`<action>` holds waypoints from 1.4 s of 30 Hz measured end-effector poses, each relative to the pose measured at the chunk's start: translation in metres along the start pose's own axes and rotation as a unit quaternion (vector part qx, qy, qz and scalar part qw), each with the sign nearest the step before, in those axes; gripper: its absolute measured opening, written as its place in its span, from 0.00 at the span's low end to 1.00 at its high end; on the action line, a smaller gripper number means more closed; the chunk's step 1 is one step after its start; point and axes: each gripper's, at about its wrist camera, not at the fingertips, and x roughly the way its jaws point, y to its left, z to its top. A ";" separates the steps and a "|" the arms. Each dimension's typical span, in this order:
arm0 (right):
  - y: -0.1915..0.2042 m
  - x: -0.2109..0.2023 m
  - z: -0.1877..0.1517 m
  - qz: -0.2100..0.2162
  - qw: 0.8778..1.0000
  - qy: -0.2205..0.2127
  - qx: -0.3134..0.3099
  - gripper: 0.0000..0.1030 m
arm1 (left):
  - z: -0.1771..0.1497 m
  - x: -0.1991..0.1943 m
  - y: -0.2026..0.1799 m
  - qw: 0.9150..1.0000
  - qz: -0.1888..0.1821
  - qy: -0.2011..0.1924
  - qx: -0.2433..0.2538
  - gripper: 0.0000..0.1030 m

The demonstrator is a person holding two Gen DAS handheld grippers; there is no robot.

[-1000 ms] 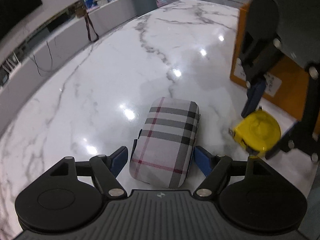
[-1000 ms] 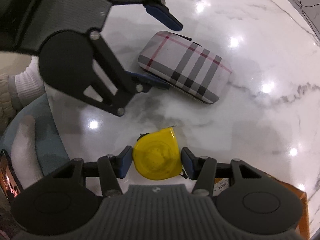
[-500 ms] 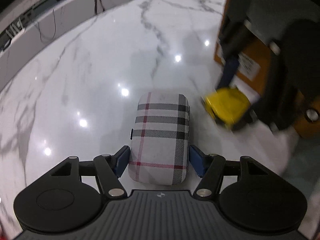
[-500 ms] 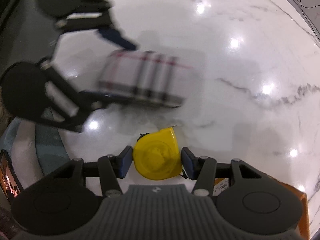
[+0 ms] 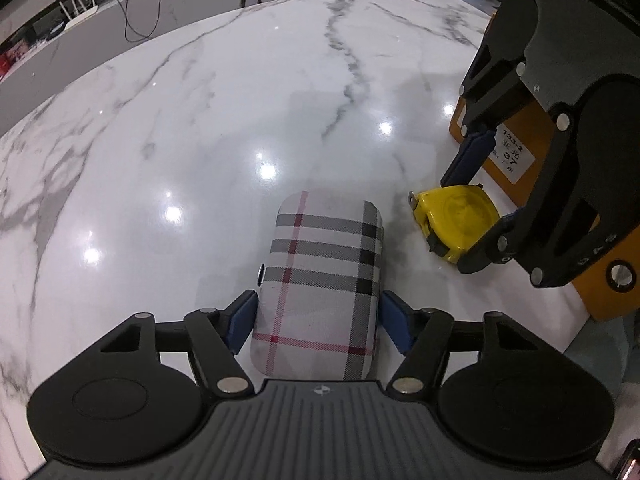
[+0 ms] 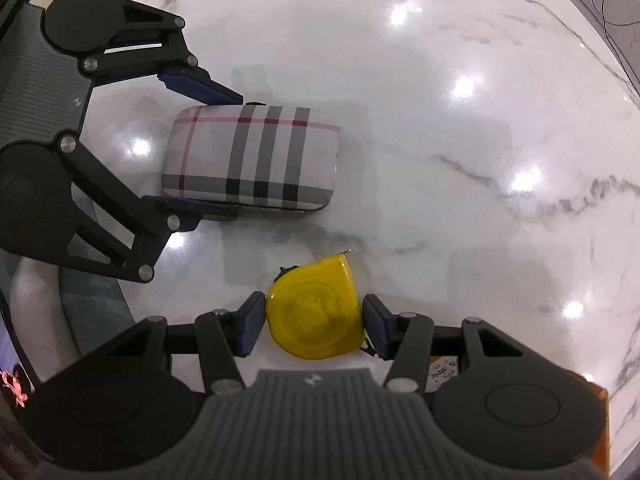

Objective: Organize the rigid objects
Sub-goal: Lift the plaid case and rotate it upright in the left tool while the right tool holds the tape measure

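Left wrist view: left gripper (image 5: 318, 322) pinches the plaid case (image 5: 322, 284); right gripper (image 6: 314, 322) apparently clamps the tape measure (image 6: 316, 314) on the marble table (image 5: 200, 140).

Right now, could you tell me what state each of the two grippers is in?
Left gripper: closed on the plaid case, which rests on the marble table.
Right gripper: closed on the yellow tape measure.

Glossy white marble table (image 5: 248, 112), grey veins, ceiling-light glare spots.
Left wrist view: plaid case (image 5: 320, 292) lies flat at 6 o'clock; yellow tape measure (image 5: 456, 220) near it at 3 o'clock; orange box (image 5: 516, 160) just beyond, 2 o'clock at table edge.
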 end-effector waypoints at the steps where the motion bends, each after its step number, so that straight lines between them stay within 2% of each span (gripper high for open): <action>1: 0.000 0.000 0.001 -0.001 1.000 0.001 -0.002 0.52 | 0.000 0.001 0.000 1.000 0.002 0.001 -0.003 0.73; 11: 0.018 -0.001 0.013 -0.037 0.999 -0.002 -0.018 0.51 | -0.008 -0.005 -0.005 0.999 0.018 -0.006 -0.031 0.71; 15: 0.019 -0.004 0.014 -0.040 0.999 -0.015 -0.006 0.50 | -0.012 -0.014 0.001 0.997 0.015 -0.014 -0.068 0.71; 20: 0.033 -0.007 0.013 -0.072 0.997 -0.032 -0.007 0.50 | -0.014 -0.030 0.001 0.995 0.013 -0.028 -0.095 0.70; 24: 0.046 -0.012 0.005 -0.065 0.997 -0.044 -0.006 0.50 | -0.014 -0.041 -0.001 0.992 0.015 -0.036 -0.117 0.70; 31: 0.053 -0.037 -0.018 -0.049 0.996 -0.080 -0.001 0.50 | -0.016 -0.061 -0.011 0.991 0.033 -0.040 -0.120 0.69; 32: 0.055 -0.041 -0.021 -0.049 0.995 -0.083 -0.003 0.50 | -0.016 -0.065 -0.013 0.991 0.035 -0.042 -0.120 0.47; 33: 0.057 -0.044 -0.024 -0.049 0.995 -0.087 -0.006 0.50 | -0.015 -0.071 -0.014 0.991 0.017 -0.053 -0.119 0.28; 35: 0.064 -0.051 -0.030 -0.048 0.994 -0.096 -0.010 0.50 | -0.009 -0.078 -0.019 0.991 0.058 -0.040 -0.118 0.16; 37: 0.069 -0.056 -0.034 -0.049 0.994 -0.101 -0.015 0.50 | -0.009 -0.082 -0.019 0.991 0.063 -0.044 -0.111 0.01; 42: 0.079 -0.064 -0.043 -0.055 0.992 -0.114 -0.011 0.50 | -0.014 -0.092 -0.020 0.990 0.081 -0.036 -0.114 0.03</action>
